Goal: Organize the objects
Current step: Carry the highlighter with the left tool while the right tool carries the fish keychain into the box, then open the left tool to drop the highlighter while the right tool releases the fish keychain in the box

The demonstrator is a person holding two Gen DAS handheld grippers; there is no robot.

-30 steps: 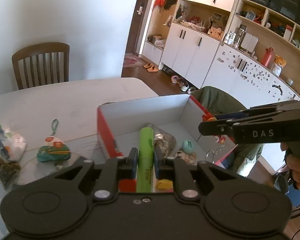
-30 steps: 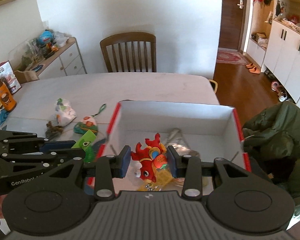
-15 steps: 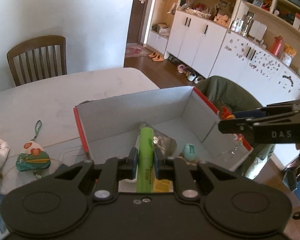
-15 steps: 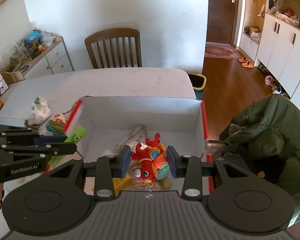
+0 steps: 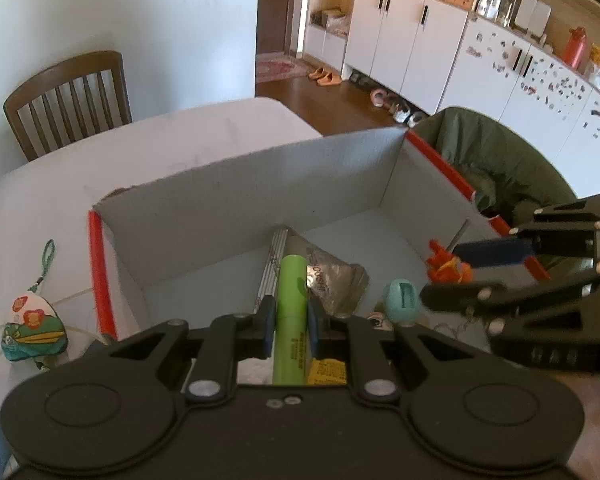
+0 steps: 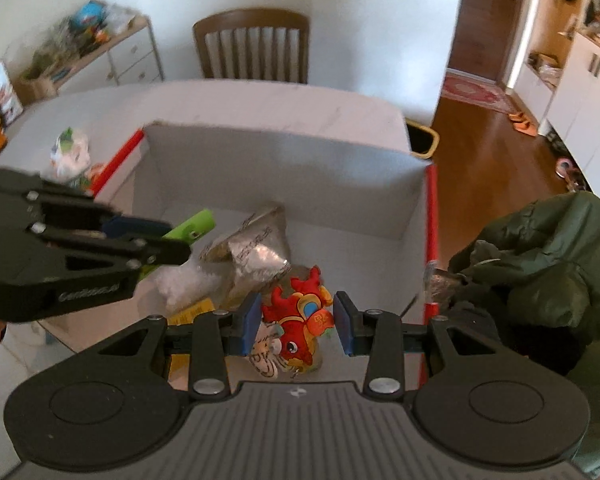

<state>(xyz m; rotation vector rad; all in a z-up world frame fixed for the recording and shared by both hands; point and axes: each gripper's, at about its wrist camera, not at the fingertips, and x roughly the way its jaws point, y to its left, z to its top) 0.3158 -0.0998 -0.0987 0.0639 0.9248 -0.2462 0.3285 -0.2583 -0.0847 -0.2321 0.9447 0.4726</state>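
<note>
**Both grippers over the box, left one loaded**

Left wrist view: left gripper (image 5: pixel 291 322) is clamped on a green tube (image 5: pixel 292 312), blue pads tight on both its sides. Tube points forward over the open box (image 5: pixel 260 184), which has grey walls and red edges. Inside the box: a clear plastic bag (image 5: pixel 332 280) and a teal pouch (image 5: pixel 400 298). Right gripper (image 5: pixel 452 276) comes in from the right, with a red fish toy (image 5: pixel 446 268) at its tips. A green keychain pouch (image 5: pixel 34 334) lies on the table (image 5: pixel 180 140), left of the box and apart from it.

Right wrist view: right gripper (image 6: pixel 296 322) sits over the box (image 6: pixel 284 168), near its right wall. Red fish toy (image 6: pixel 300 320) is between the pads; left pad touches it, right pad shows a gap, jaws look released. Cannot tell whether the toy rests on the box floor. Left gripper (image 6: pixel 168 240) enters from the left, the green tube (image 6: pixel 192 226) poking past its tips, above the plastic bag (image 6: pixel 248 248). A green jacket (image 6: pixel 540 264) hangs just outside the box's right wall.
</note>
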